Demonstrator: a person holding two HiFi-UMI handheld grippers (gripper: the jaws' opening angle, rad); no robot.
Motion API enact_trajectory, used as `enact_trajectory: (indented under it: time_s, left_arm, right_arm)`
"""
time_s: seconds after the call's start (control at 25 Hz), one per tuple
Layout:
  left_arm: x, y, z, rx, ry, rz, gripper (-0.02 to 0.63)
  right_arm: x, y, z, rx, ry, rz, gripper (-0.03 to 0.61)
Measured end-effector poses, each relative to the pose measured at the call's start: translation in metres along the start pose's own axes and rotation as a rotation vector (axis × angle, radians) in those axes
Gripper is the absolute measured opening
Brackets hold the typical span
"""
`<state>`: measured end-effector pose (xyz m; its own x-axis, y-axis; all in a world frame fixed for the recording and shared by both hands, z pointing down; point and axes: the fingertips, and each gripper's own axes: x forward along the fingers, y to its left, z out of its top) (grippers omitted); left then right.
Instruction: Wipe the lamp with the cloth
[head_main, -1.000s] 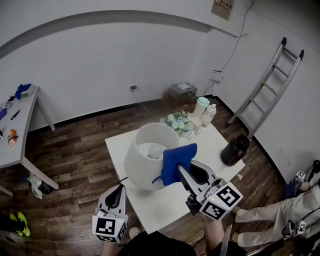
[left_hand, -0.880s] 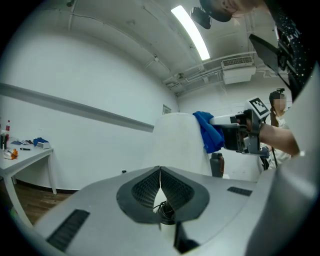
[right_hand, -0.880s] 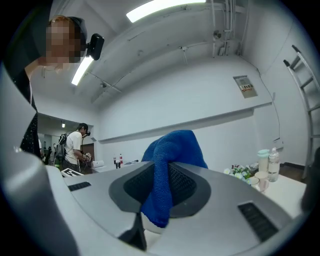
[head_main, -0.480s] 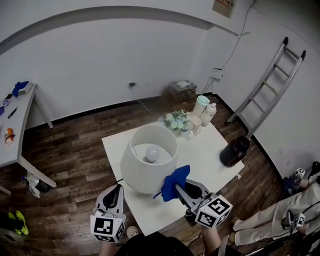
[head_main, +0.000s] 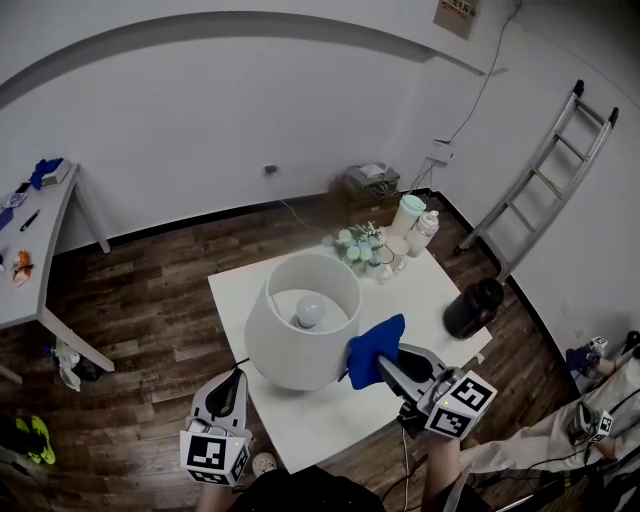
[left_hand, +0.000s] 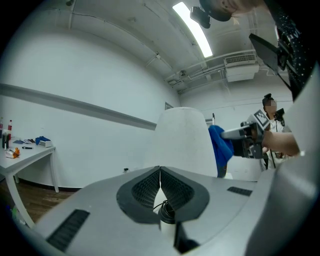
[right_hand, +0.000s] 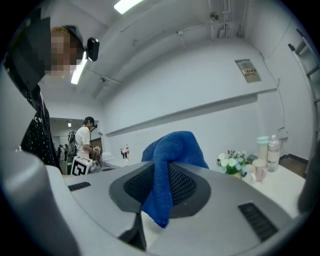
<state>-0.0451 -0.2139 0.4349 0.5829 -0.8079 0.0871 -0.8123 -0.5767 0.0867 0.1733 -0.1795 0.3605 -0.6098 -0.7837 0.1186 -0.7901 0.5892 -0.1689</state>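
Head view: a white lamp (head_main: 303, 325) stands at the centre of a white surface (head_main: 318, 432). We look down into its shade at the bulb; the base is hidden beneath. At lower right, the right gripper (head_main: 392, 362) holds a blue cloth (head_main: 377, 348) against the shade's right side. The cloth covers the tips of the jaws. The left gripper (head_main: 236, 378) sits at lower left, near the shade's bottom edge and partly cut off by the frame.

Left gripper view: the left gripper (left_hand: 160, 172) has its jaws pressed together with nothing between them. A thin dark cord shows just below them. The lamp shade (left_hand: 182, 142) rises behind, its top cropped by glare. The cloth (left_hand: 220, 147) sits at its right edge.

Right gripper view: the right gripper (right_hand: 167, 172) has its jaws clamped on the cloth (right_hand: 172, 145), which drapes over them. The lamp cannot be made out here. Flowers (right_hand: 230, 162) stand at centre right.
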Motion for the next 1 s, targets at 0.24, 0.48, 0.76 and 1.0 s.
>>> enact_trajectory:
  time_s: [0.24,0.48,0.76,1.0]
  left_arm:
    - [-0.002,-0.001,0.003,0.008,-0.003,0.003,0.011]
    - [-0.005,0.001,0.003,0.009,0.001,0.015,0.011]
    - [-0.007,0.002,0.001,0.007,0.010,0.028,0.011]
    - [-0.002,0.000,0.000,0.002,0.010,0.024,0.012]
  right_arm:
    - [0.014,-0.036,0.090,-0.109,-0.132,0.002,0.075]
    - [0.045,-0.040,0.095,-0.093,-0.111,0.087,0.075]
    - [0.061,-0.066,0.052,0.038,-0.038,0.101,0.075]
    - [0.070,-0.098,-0.013,0.127,0.100,0.051,0.075]
